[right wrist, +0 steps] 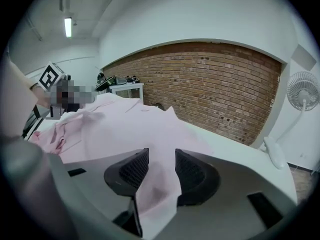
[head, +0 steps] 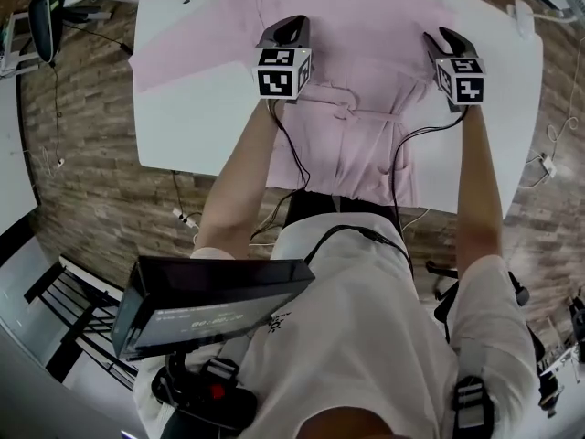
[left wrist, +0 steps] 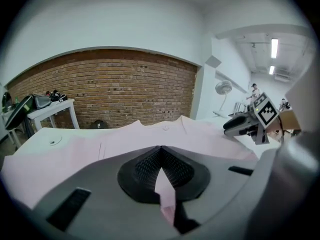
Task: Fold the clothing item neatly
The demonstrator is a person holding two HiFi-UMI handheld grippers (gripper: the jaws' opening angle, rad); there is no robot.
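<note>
A pale pink garment [head: 356, 26] lies spread on the white table [head: 183, 90], with a tied belt [head: 345, 110] across its waist and its lower part hanging off the near edge. My left gripper [head: 291, 24] sits over the garment's left side. In the left gripper view my left gripper [left wrist: 161, 151] is shut, pinching a point of the pink garment [left wrist: 125, 139]. My right gripper [head: 445, 37] is at the garment's right edge. In the right gripper view my right gripper [right wrist: 157, 169] has a thick fold of the pink garment [right wrist: 125, 124] filling the gap between its pads.
A brick wall runs behind the table. A standing fan [right wrist: 302, 96] is at the far right, and a small white side table [left wrist: 50, 109] holds dark items. A chair [head: 46, 12] stands by the table's left corner. Cables hang off the near table edge.
</note>
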